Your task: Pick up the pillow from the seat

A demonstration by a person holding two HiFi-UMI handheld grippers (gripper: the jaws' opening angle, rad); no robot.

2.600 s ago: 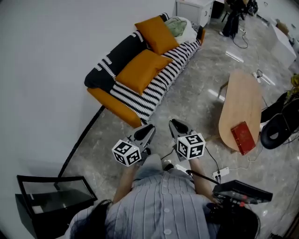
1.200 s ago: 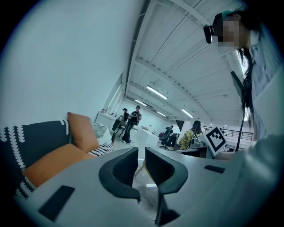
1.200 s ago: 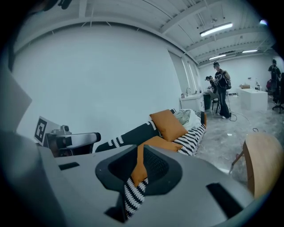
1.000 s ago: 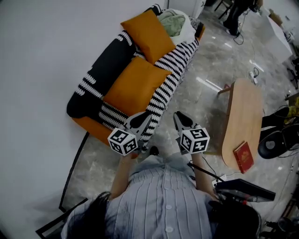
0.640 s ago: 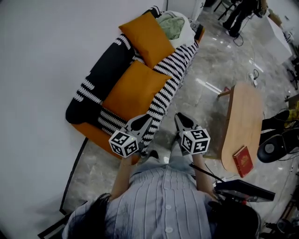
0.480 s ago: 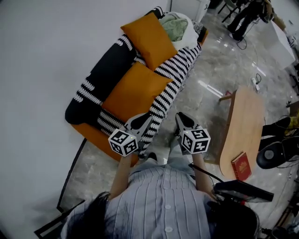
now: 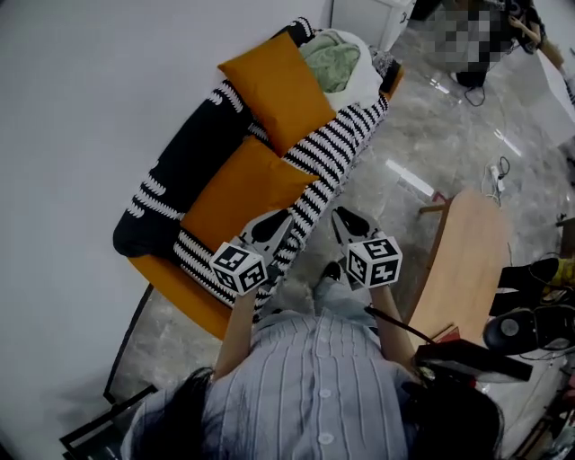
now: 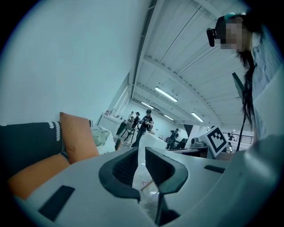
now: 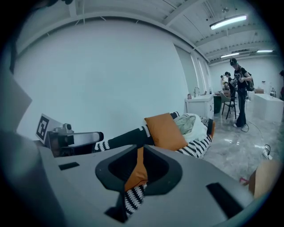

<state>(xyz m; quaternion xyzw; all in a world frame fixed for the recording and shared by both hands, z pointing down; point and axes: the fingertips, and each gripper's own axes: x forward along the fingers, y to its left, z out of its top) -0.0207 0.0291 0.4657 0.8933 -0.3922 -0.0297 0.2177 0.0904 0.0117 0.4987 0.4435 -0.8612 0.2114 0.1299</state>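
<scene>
An orange pillow [image 7: 238, 193] lies flat on the seat of a sofa [image 7: 346, 126] with a black-and-white striped cover. A second orange pillow [image 7: 277, 76] leans on the backrest further along. My left gripper [image 7: 283, 218] is shut and empty, hovering at the sofa's front edge just right of the flat pillow. My right gripper [image 7: 340, 216] is shut and empty over the floor beside the sofa. In the right gripper view, the flat pillow [image 9: 135, 175] shows past the right gripper [image 9: 140, 150], and the leaning pillow [image 9: 166, 131] stands behind. In the left gripper view, the left gripper [image 8: 141, 153] points along the sofa.
A green-and-white bundle [image 7: 337, 63] fills the sofa's far end. An oval wooden table [image 7: 458, 269] stands to the right across a strip of marble floor [image 7: 395, 180]. A white cabinet [image 7: 368, 13] and several people [image 9: 239, 91] are beyond. A white wall [image 7: 90, 108] runs behind the sofa.
The person has stepped closer to the sofa. Both grippers now sit nearer the flat pillow, the left one reaching the seat's front edge. Both stay shut.
</scene>
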